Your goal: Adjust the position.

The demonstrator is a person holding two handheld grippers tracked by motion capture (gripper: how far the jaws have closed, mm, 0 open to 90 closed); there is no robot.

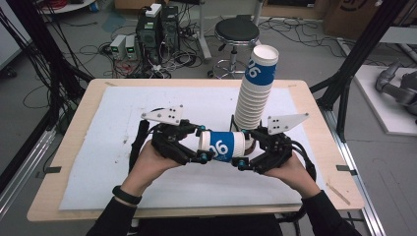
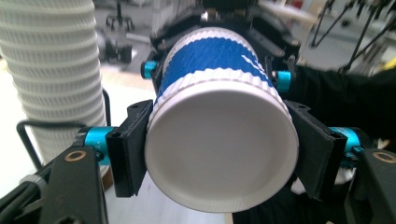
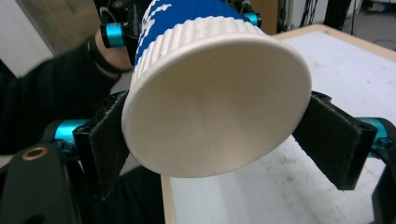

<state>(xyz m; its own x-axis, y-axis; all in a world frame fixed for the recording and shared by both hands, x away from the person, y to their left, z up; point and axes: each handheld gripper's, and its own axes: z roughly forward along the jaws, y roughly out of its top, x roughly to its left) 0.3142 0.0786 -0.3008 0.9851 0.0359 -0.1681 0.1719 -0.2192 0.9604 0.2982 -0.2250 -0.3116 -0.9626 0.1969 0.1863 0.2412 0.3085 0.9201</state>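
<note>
A ribbed white paper cup (image 1: 222, 145) with a blue band lies level in the air between both grippers over the white mat (image 1: 123, 113). My left gripper (image 1: 201, 144) is shut on its closed bottom end. In the left gripper view both pads (image 2: 128, 149) press the cup (image 2: 219, 149) at its base. My right gripper (image 1: 244, 147) surrounds the cup's open mouth. In the right gripper view the cup (image 3: 210, 102) sits between open jaws, and the right-hand pad (image 3: 329, 140) stands apart from the rim.
A tall leaning stack of the same cups (image 1: 255, 93) rises just behind the grippers on a black wire stand; it also appears as the stack (image 2: 56, 70) at the left. Beyond the wooden table's far edge stand a stool (image 1: 236, 32) and computer boxes (image 1: 157, 29) with cables.
</note>
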